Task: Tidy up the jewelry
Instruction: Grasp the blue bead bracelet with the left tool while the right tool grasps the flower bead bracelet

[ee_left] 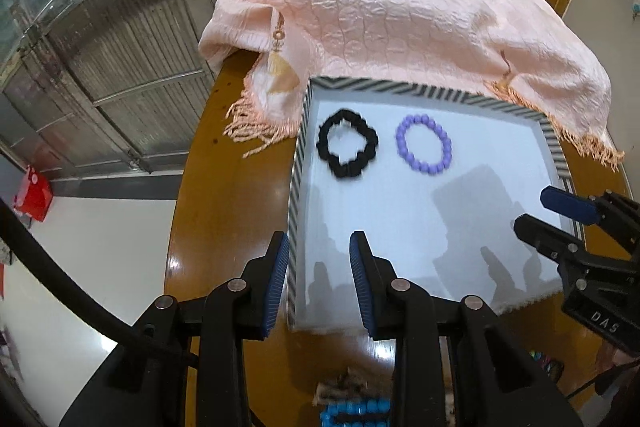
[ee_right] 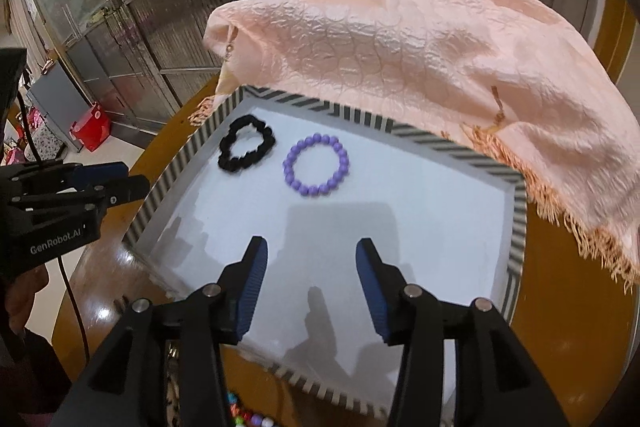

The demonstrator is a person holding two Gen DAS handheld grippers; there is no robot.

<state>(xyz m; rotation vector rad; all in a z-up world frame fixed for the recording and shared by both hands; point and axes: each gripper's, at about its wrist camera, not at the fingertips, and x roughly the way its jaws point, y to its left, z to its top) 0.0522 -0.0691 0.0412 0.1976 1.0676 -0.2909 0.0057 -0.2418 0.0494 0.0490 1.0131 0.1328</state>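
A white tray with a black-and-white striped rim (ee_left: 298, 163) (ee_right: 176, 167) lies on a round wooden table. In it lie a black scrunchie (ee_left: 347, 143) (ee_right: 246, 143) and, to its right, a purple bead bracelet (ee_left: 424, 143) (ee_right: 316, 165). My left gripper (ee_left: 319, 279) is open and empty, straddling the tray's near left rim. My right gripper (ee_right: 311, 281) is open and empty above the tray's near middle. The right gripper also shows in the left wrist view (ee_left: 540, 211); the left gripper shows in the right wrist view (ee_right: 128, 179).
A peach fringed shawl (ee_left: 400, 15) (ee_right: 420, 47) covers the far table and overlaps the tray's far right corner. A blue bead bracelet (ee_left: 356, 411) and colourful beads (ee_right: 248, 417) lie on the table (ee_left: 224, 195) near me. Metal shutter doors stand behind.
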